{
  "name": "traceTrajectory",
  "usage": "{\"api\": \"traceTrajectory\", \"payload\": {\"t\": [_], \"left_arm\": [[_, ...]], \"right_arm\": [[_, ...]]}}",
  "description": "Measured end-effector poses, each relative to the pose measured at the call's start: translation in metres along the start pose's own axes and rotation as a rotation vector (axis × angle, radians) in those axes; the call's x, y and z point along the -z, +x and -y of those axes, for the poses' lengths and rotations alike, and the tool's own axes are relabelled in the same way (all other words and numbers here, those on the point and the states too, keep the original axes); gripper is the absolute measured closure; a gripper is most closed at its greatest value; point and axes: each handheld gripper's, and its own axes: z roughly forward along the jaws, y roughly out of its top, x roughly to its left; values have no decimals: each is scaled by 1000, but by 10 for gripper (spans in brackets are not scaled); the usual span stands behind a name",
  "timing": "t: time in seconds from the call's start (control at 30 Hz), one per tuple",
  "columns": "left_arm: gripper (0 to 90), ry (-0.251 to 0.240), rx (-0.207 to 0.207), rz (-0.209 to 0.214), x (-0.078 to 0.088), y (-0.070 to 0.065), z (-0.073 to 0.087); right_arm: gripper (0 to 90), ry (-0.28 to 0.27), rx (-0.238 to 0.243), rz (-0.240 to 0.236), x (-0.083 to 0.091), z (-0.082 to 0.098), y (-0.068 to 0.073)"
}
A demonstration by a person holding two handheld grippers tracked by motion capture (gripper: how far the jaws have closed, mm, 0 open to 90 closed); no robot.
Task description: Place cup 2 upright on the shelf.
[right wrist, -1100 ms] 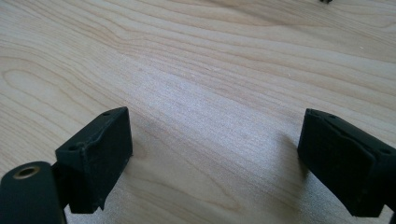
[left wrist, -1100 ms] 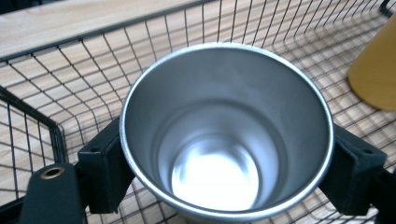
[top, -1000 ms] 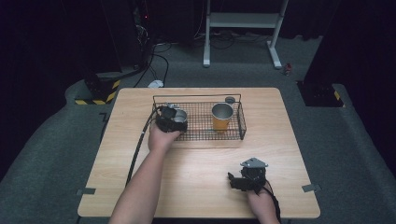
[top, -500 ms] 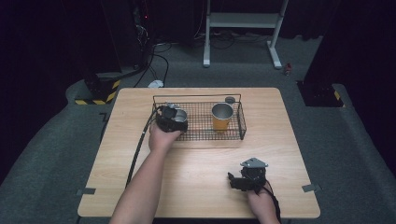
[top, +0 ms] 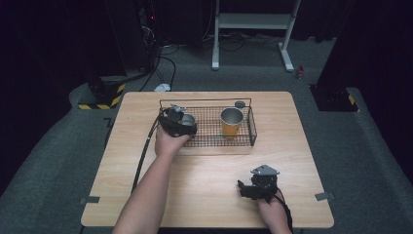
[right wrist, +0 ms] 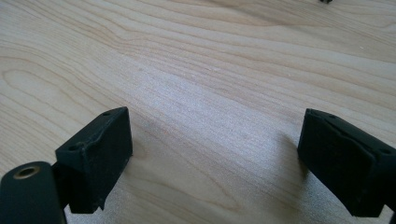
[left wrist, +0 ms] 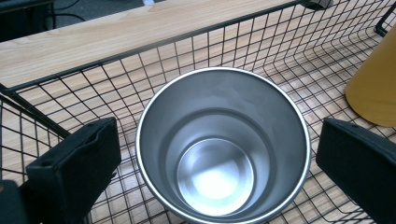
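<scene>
1. The steel cup (left wrist: 223, 144) stands upright on the floor of the wire basket (top: 243, 141), at the basket's left end as seen from above, its mouth open to the camera.
2. The left gripper (top: 178, 122) hangs over that cup; its jaws have just been opening and now stand wide on either side of the rim, with a gap between each pad and the steel, so nothing is gripped.
3. In the left gripper view the basket's near wall rises just behind the left jaw, and the far wall's top wire runs close behind the cup.
4. An orange cup (top: 231, 122) stands upright in the same basket, toward its right end, near the steel cup but apart from it; its side shows at the right edge of the left gripper view, close to the right jaw.
5. A small dark round thing (top: 239, 104) lies on the table (top: 204, 195) just beyond the basket's far rim.
6. The right gripper (top: 256, 187) rests low at the table's near right part, well apart from the basket, jaws wide with only bare wood between them.
</scene>
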Motion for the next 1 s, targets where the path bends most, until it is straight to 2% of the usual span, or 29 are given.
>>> {"api": "traceTrajectory", "payload": {"t": [0.53, 0.7, 1.0], "left_arm": [[5, -62, 4, 13, 13, -2, -7], [5, -72, -7, 14, 18, -3, -8], [6, -93, 8, 29, 27, -4, -7]], "right_arm": [[99, 0, -1, 0, 0, 0, 0], [99, 0, -1, -1, 0, 0, 0], [99, 0, 1, 0, 0, 0, 0]]}}
